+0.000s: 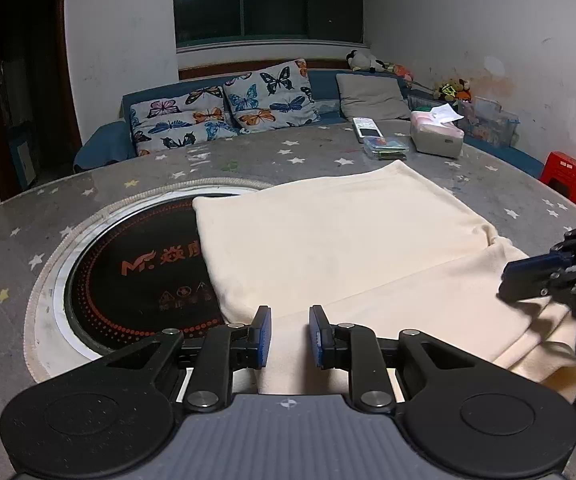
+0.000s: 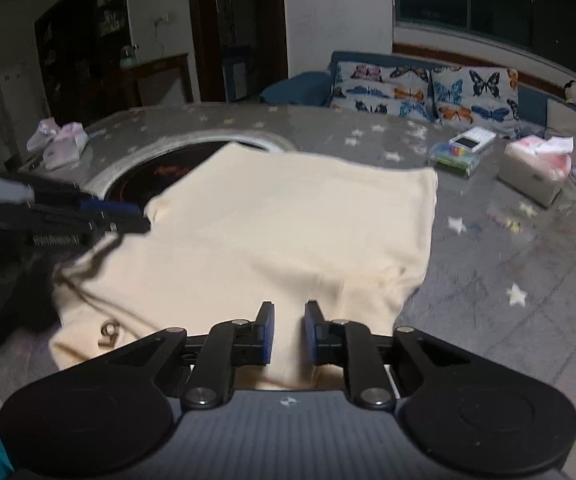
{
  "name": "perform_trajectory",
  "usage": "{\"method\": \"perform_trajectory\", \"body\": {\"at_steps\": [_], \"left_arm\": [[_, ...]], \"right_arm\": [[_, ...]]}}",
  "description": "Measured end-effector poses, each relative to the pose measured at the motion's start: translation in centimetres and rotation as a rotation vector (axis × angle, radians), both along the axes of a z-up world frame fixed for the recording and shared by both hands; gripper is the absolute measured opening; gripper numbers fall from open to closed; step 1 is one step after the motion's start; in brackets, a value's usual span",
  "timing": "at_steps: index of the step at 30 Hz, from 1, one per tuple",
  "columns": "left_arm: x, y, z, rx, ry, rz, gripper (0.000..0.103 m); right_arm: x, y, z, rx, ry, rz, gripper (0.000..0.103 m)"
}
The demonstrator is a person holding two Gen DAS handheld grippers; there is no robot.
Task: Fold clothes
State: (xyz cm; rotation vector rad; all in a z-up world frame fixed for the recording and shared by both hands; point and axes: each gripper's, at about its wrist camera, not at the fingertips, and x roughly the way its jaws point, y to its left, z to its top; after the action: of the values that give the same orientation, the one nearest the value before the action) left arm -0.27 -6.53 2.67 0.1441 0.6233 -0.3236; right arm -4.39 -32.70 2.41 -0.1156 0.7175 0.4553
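Note:
A cream garment (image 1: 340, 248) lies spread on the grey star-patterned table, partly folded, with its far left corner over the round black cooktop (image 1: 136, 272). It also shows in the right wrist view (image 2: 288, 232). My left gripper (image 1: 289, 336) is open, its jaws a small gap apart over the garment's near edge. My right gripper (image 2: 289, 332) is open in the same way over the near right part of the garment. It also shows from the side in the left wrist view (image 1: 528, 284), above a bunched corner of the cloth.
A tissue box (image 1: 436, 134), a remote (image 1: 366, 128) and a small clear box (image 1: 386, 146) sit at the table's far right. A sofa with butterfly cushions (image 1: 228, 112) stands behind. A red stool (image 1: 566, 176) is at the right. Pink packets (image 2: 60, 144) lie far left.

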Motion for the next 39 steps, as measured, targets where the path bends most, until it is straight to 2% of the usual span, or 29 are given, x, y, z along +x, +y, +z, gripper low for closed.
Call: {"method": "perform_trajectory", "body": {"at_steps": [5,8,10,12,14,19,25,27,31,32,34,36,39], "left_arm": [[-3.0,-0.4,1.2,0.033,-0.049,-0.09,0.027],[-5.0,-0.5,1.3,0.066,-0.059,-0.138,0.029],[-6.2,-0.4,1.2,0.096,-0.061,-0.166,0.034],[-7.5,-0.2,1.1,0.129,-0.066,-0.193,0.045],[-8.5,-0.2,1.0,0.16,-0.072,-0.22,0.046],[-10.2,-1.2,-0.1,0.24,-0.1,-0.29,0.047],[-11.0,-2.3,-1.0,0.276,-0.146,-0.377,0.047],[-11.1,-2.7,-1.3,0.291,-0.156,-0.393,0.047],[-11.1,-3.2,-2.0,0.311,-0.183,-0.407,0.047],[-11.1,-3.3,-2.0,0.312,-0.185,-0.408,0.046],[-11.0,-3.5,-1.9,0.303,-0.189,-0.406,0.039],[-10.8,-3.5,-1.7,0.286,-0.189,-0.396,0.025],[-10.1,-3.2,-1.2,0.24,-0.167,-0.366,0.016]], "right_arm": [[-1.3,-0.1,1.1,-0.001,-0.021,0.024,0.016],[-1.8,-0.1,0.7,-0.02,-0.01,0.036,0.016],[-2.1,-0.3,0.4,-0.025,-0.003,0.031,0.016],[-2.6,-0.5,0.5,-0.022,-0.012,0.027,0.016],[-2.8,-0.6,0.6,-0.022,-0.014,0.028,0.018],[-3.3,-0.4,0.1,-0.045,-0.025,0.037,0.018],[-4.4,-0.7,1.0,-0.07,-0.036,0.056,0.02],[-4.9,-0.9,1.2,-0.089,-0.035,0.064,0.027],[-6.0,-0.9,1.2,-0.135,-0.036,0.096,0.03],[-6.4,-0.8,1.3,-0.152,-0.043,0.111,0.031],[-7.1,-0.6,1.4,-0.186,-0.056,0.141,0.036],[-7.7,-0.3,1.5,-0.225,-0.073,0.174,0.044],[-8.3,0.1,1.2,-0.263,-0.093,0.219,0.053]]}}
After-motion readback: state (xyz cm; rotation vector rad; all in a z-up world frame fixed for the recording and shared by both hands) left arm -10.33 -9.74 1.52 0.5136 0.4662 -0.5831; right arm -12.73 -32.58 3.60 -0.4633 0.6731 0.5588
